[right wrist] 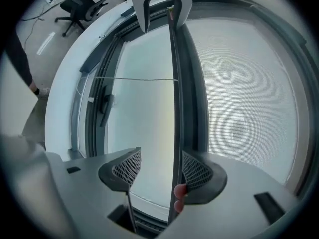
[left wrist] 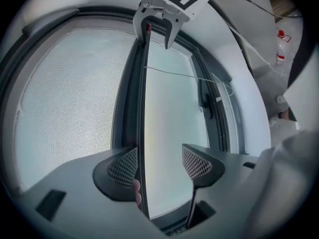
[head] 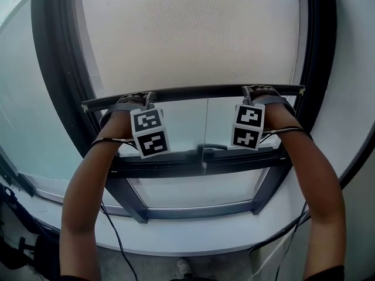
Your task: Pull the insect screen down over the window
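The insect screen (head: 187,34) covers the upper part of the window (head: 176,186). Its bottom bar (head: 193,91) lies across the middle, with mesh at 12 o'clock of it and bare glass at 6 o'clock.

The left gripper (left wrist: 164,166) sits over the bar's 9 o'clock end and the right gripper (right wrist: 159,171) over its 3 o'clock end. On both, the fingers (left wrist: 202,163) are spread. The bar rests against one finger only and the other stands clear of it, so neither gripper pinches it.

**Risks**
- With nothing clamped, the bar could slide out of either gripper.
- If the screen is sprung, a freed bar would likely run back toward 12 o'clock.
- If one hand pulls harder than the other, the bar would probably tilt and bind in the side tracks.
- The window handle (head: 204,151), at 6 o'clock of the bar's middle, might catch the bar.
- The thin cord (left wrist: 184,76) running down from the bar might snag there too.

**Counts**
- Screens: one
- Bottom bars: one
- Handles: one
- Cords: one
- Grippers: two, each with one marker cube
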`<state>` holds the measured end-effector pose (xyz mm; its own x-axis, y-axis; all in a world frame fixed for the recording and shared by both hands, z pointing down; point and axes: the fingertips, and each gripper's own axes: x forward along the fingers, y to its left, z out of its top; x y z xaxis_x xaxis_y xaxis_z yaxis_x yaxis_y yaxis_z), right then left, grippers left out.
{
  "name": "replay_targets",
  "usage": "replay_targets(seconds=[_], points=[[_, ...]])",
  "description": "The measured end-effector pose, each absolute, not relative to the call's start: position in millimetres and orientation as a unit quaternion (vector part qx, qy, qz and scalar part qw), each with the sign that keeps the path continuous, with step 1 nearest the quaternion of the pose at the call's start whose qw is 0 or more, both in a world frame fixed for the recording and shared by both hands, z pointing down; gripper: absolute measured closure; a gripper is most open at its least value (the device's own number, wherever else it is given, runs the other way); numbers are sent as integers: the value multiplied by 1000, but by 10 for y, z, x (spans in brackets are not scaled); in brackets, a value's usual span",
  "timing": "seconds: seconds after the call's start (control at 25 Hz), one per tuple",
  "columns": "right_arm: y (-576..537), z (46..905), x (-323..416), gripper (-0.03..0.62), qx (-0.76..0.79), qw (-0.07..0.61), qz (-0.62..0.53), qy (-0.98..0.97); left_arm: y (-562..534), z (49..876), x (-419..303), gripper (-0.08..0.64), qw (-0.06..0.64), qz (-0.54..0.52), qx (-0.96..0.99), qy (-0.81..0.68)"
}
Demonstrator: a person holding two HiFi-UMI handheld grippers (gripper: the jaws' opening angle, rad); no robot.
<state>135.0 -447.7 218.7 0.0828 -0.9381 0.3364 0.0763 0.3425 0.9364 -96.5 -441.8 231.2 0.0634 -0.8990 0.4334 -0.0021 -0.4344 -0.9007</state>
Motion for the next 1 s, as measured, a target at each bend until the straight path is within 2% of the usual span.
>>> replay_targets(seconds=[0.52,1.0], points=[[-4479,2929,1360,331,366,641,-389,-551,-4430,3046,-952,279,362,-588,-633,350],[-4457,3153,1340,331,364,629,-379,-572,-4453,3275,-954,279,385,-574,-619,373]])
